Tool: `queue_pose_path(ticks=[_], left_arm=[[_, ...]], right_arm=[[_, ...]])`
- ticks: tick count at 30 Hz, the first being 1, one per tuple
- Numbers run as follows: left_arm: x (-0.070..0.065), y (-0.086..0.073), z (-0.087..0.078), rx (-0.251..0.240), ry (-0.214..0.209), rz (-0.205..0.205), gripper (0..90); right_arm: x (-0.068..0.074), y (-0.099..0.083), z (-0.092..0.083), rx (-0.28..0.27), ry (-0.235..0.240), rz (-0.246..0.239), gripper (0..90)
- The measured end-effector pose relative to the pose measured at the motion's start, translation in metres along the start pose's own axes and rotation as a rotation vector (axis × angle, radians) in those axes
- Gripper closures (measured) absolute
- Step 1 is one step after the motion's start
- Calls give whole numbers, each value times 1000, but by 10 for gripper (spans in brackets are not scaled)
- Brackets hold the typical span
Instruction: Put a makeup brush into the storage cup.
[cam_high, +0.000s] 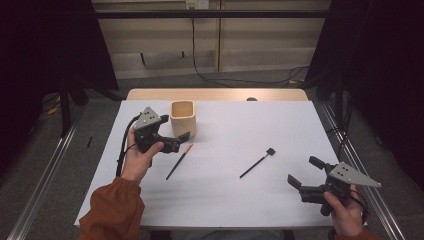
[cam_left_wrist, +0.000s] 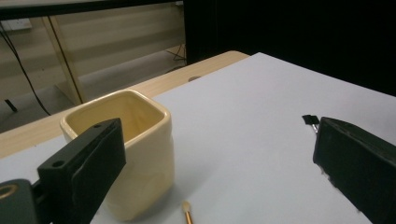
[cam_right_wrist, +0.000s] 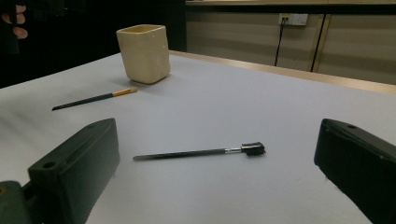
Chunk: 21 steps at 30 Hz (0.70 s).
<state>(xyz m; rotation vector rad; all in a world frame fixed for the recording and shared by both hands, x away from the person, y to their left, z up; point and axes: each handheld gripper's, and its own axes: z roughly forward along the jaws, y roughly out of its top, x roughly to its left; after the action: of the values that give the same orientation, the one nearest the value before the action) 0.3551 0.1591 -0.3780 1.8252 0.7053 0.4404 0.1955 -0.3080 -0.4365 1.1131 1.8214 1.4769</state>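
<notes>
Jaws on both grippers stand spread apart with nothing between them. At the left of the table (cam_high: 220, 200), the left gripper (cam_high: 177, 141) hovers just in front of a cream cup (cam_high: 183, 118), its jaws pointing right, with the near one just beside the cup's wall. A gold-collared brush (cam_high: 179, 161) lies flat on the white surface just below and right of that gripper, its pale tip toward the cup; in the left gripper view the tip (cam_left_wrist: 187, 207) shows near the cup's foot. Farther right lies a second brush (cam_high: 257, 163), dark with a small black head, well apart from the first. At the far right, the right gripper (cam_high: 306, 181) is held low near the table's front edge and looks straight at this dark brush (cam_right_wrist: 198, 152). Both brushes look light, thin and stiff, and their smooth round handles may roll or slip, so each is best pinched across the handle near the middle, low to the table. The cup looks like glazed ceramic, heavier and breakable, and probably serves as the holder.
</notes>
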Motion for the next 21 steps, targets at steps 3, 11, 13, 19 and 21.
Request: queue_pose_path(ticks=[3,11,13,19,21], left_arm=[[1,4,3,27,-7,12,24],[7,14,12,149,-22,-7,24],[7,15,13,173,-27,-13,25],[9,12,15,288,-74,-62,42],[10,13,15,307,-62,-54,43]], right_arm=[[0,0,0,-2,1,3,0],[0,0,0,-1,2,1,0],[0,0,0,3,-3,0,0],[0,0,0,3,0,5,0],[0,0,0,3,1,1,0]])
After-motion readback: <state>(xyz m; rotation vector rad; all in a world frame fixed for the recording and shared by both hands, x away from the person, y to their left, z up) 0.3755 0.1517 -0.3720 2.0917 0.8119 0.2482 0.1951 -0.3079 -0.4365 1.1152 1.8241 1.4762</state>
